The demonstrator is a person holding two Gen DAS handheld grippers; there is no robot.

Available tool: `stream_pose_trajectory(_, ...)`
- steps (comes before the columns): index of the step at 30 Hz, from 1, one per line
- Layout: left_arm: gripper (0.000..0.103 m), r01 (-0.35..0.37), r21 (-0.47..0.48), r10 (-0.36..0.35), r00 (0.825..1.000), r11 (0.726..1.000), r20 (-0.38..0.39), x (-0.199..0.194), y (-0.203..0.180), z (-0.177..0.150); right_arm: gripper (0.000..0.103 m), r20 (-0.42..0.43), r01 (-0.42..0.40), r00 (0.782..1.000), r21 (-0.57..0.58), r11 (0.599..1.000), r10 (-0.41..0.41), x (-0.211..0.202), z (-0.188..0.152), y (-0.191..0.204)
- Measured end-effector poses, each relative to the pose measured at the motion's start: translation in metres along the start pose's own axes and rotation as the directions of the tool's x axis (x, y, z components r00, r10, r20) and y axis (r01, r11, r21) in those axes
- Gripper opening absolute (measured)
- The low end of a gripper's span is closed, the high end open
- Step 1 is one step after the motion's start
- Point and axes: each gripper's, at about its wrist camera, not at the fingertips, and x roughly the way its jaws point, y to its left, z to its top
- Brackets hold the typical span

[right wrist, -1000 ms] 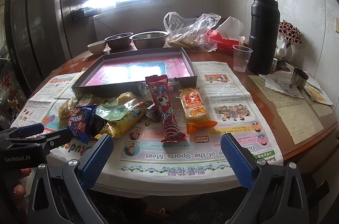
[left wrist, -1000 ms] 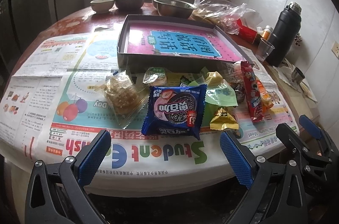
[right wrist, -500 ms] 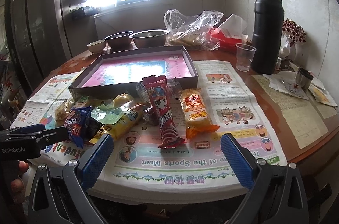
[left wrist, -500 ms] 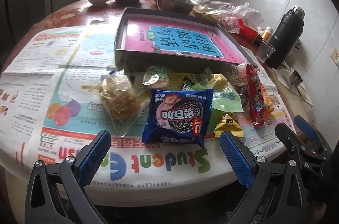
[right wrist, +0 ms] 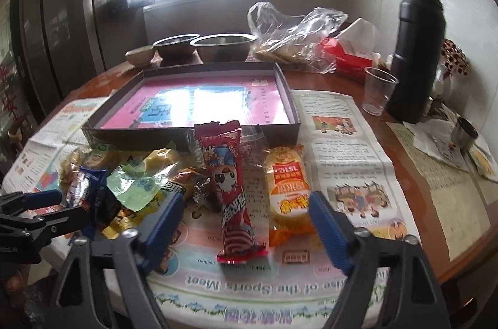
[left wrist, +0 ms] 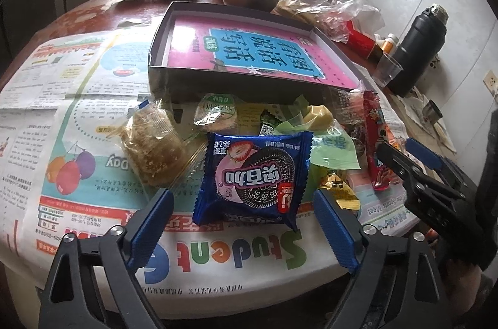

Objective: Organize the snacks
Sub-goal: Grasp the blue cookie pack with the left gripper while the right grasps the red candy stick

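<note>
Compared to a second ago, both hand-held grippers have slid in closer over the snack pile and their blue jaws have started closing. Nothing's pinched yet.

The round reddish-brown wooden counter (right wrist: 367, 89) is covered in colourful newspaper sheets (left wrist: 62, 98). Straight ahead of both grippers sits one shallow dark cardboard box with a pink-and-blue printed bottom (left wrist: 236, 49), empty, with the snacks heaped along its near wall.

Beyond the box: three bowls, two steel ones (right wrist: 222, 47) and one small pale ceramic one (right wrist: 140, 55), plus one crumpled clear plastic bag (right wrist: 295, 39). Off to the right of the right hand-held gripper (right wrist: 242, 220) stand one tall black thermos flask (right wrist: 415, 58) and one clear plastic cup (right wrist: 378, 94).

Snacks: one blue glossy sandwich-cookie packet with a pink strawberry picture (left wrist: 255, 176) lies flat right between the left hand-held gripper (left wrist: 242, 217) jaws, not touched. Just left of it is one clear-wrapped brown crumbly cake (left wrist: 152, 148). One long red wrapper with a cartoon face (right wrist: 232, 189) lies lengthwise between the right gripper's jaws, also untouched, and one orange-yellow packet (right wrist: 288, 189) sits against the right jaw's tip. A few green and yellow wrappers are jumbled in between; can't count those cleanly.
</note>
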Motion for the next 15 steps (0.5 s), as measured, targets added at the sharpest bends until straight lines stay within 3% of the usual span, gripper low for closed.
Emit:
stream_pose_trajectory(4,0.080,0.018,-0.004,-0.018,1.000,1.000,-0.011,0.004,0.001,0.001,0.060,-0.019,-0.034,0.999,-0.002,0.999,0.034,0.011,0.003,0.000)
stream_pose_trajectory(11,0.079,0.033,-0.012,-0.033,0.999,0.999,-0.023,0.008,0.000,0.001,0.039,-0.025,-0.079,0.997,-0.024,0.997,0.079,0.023,0.012,0.003)
stream_pose_trajectory(15,0.071,0.035,-0.008,-0.035,0.999,0.999,-0.024,0.009,-0.001,0.002,0.029,-0.028,-0.113,0.993,-0.021,0.993,0.113,0.027,0.015,0.004)
